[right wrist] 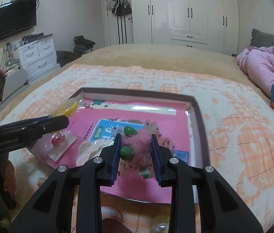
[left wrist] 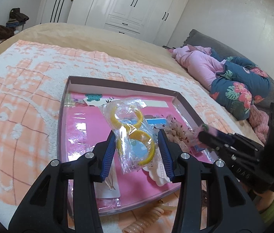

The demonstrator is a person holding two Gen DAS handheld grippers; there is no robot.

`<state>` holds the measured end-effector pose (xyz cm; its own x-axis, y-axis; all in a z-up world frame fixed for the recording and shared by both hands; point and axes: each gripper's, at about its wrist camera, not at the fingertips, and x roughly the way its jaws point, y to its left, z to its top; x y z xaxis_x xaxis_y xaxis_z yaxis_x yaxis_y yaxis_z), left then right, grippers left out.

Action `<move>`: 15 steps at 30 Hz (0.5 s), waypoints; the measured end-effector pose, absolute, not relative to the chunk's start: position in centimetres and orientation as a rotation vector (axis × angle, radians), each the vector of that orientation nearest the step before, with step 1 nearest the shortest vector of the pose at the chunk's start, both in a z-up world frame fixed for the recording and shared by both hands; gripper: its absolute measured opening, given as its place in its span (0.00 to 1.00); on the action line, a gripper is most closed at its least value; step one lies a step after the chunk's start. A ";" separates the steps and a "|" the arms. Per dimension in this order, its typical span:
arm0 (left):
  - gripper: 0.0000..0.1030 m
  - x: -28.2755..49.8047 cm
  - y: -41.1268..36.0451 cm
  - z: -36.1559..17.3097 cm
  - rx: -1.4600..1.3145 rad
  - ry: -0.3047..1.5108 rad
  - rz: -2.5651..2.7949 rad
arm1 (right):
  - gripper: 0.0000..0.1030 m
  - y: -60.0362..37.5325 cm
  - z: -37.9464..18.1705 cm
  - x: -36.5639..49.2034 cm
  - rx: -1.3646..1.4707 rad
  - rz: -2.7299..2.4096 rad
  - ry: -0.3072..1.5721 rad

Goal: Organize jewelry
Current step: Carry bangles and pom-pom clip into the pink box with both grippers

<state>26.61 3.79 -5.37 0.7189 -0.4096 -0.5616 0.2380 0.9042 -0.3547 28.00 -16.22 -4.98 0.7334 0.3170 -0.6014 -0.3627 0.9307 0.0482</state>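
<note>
Bedroom with white wardrobes (right wrist: 187, 11); bed spread with a peach-and-white blanket (left wrist: 20, 101). On the blanket, a shallow pink-floored box lid (left wrist: 74, 128) serving as tray. Above the tray, left gripper (left wrist: 137, 145) clenched on a clear plastic bag of yellow hoop earrings (left wrist: 131, 132), blue pads pressing its sides. Beside it, right gripper (right wrist: 136, 147) grasping a pink fluffy hair clip (right wrist: 140, 147) with green beads, held over the tray's middle. Inside the tray, a carded red piece (right wrist: 58, 139) and a white scalloped item (right wrist: 86, 147). Just outside the near rim, a peach spiral hair tie (left wrist: 148, 219) on the blanket.
</note>
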 end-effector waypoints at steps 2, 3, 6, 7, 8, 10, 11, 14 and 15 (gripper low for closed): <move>0.34 26.7 3.8 -5.7 -0.265 0.686 -0.362 | 0.28 -15.8 -5.4 28.1 -0.078 0.375 0.661; 0.34 26.7 3.8 -5.9 -0.266 0.689 -0.363 | 0.28 -15.7 -5.6 28.2 -0.080 0.376 0.666; 0.34 26.9 3.8 -6.3 -0.274 0.698 -0.364 | 0.28 -15.2 -6.2 28.3 -0.087 0.378 0.687; 0.34 26.9 3.7 -6.3 -0.271 0.699 -0.363 | 0.28 -15.1 -6.4 28.3 -0.092 0.377 0.695; 0.34 26.9 3.7 -6.3 -0.268 0.699 -0.362 | 0.28 -15.1 -6.5 28.3 -0.093 0.378 0.700; 0.34 26.9 3.6 -6.3 -0.269 0.698 -0.368 | 0.28 -15.0 -6.8 28.3 -0.091 0.381 0.715; 0.34 26.9 3.6 -6.3 -0.267 0.699 -0.369 | 0.29 -15.0 -6.9 28.3 -0.090 0.381 0.721; 0.34 26.9 3.5 -6.4 -0.267 0.699 -0.372 | 0.30 -14.9 -6.8 28.0 -0.090 0.390 0.718; 0.34 26.9 3.5 -6.4 -0.266 0.700 -0.373 | 0.30 -14.9 -6.8 27.8 -0.094 0.389 0.715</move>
<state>26.93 3.53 -6.40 0.7036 -0.4183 -0.5744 0.2431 0.9013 -0.3587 27.82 -14.91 -6.78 0.6866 0.3153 -0.6551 -0.3792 0.9241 0.0474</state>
